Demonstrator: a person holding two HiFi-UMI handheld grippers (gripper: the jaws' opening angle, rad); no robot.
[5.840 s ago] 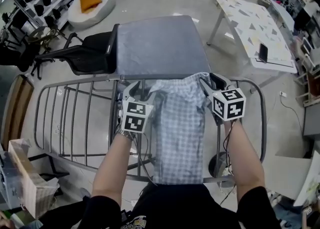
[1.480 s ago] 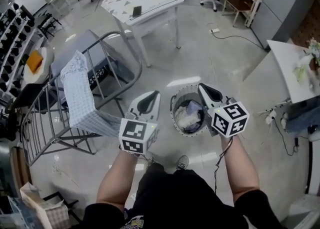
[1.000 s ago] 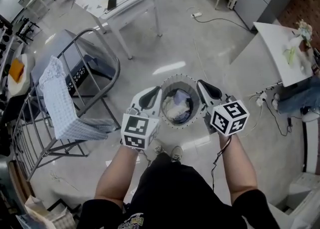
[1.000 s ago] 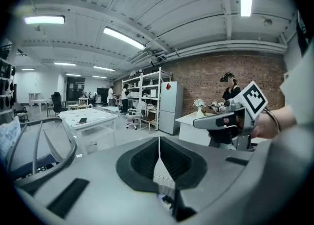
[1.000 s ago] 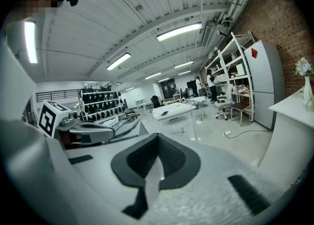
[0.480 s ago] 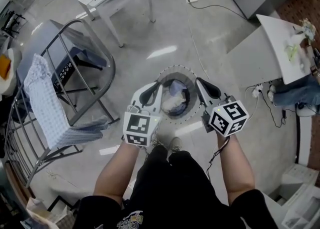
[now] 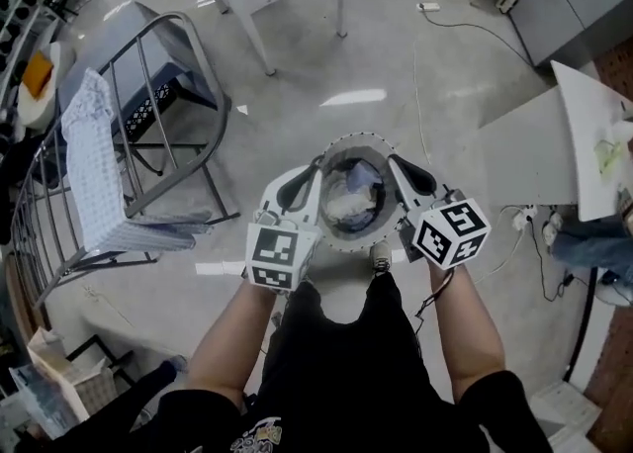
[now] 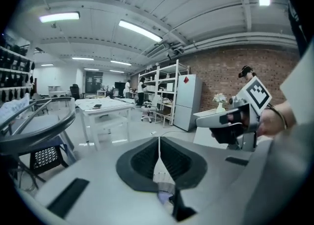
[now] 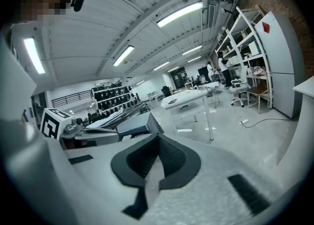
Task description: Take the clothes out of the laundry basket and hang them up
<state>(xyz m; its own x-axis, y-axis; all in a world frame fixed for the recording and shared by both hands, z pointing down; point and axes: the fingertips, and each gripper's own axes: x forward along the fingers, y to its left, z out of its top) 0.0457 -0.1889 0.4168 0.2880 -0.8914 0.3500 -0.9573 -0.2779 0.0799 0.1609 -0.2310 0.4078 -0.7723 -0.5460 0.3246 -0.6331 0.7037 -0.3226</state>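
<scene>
From the head view, both arms reach over the round laundry basket (image 7: 351, 140) on the floor, with crumpled clothes (image 7: 352, 200) lying inside it. The left hand-held gripper (image 7: 311, 172) and right hand-held gripper (image 7: 400, 168) hover at the basket's two sides. A checked shirt (image 7: 91, 169) hangs over the drying rack (image 7: 201, 63) to the left.

In the left gripper view, the jaws of the left hand-held gripper (image 8: 159, 153) are pressed together with nothing between them.

In the right gripper view, the jaws of the right hand-held gripper (image 9: 156, 158) are likewise closed and empty.

Left gripper (image 7: 315, 164) and right gripper (image 7: 393, 160) partly hide the laundry basket (image 7: 351, 138).
</scene>
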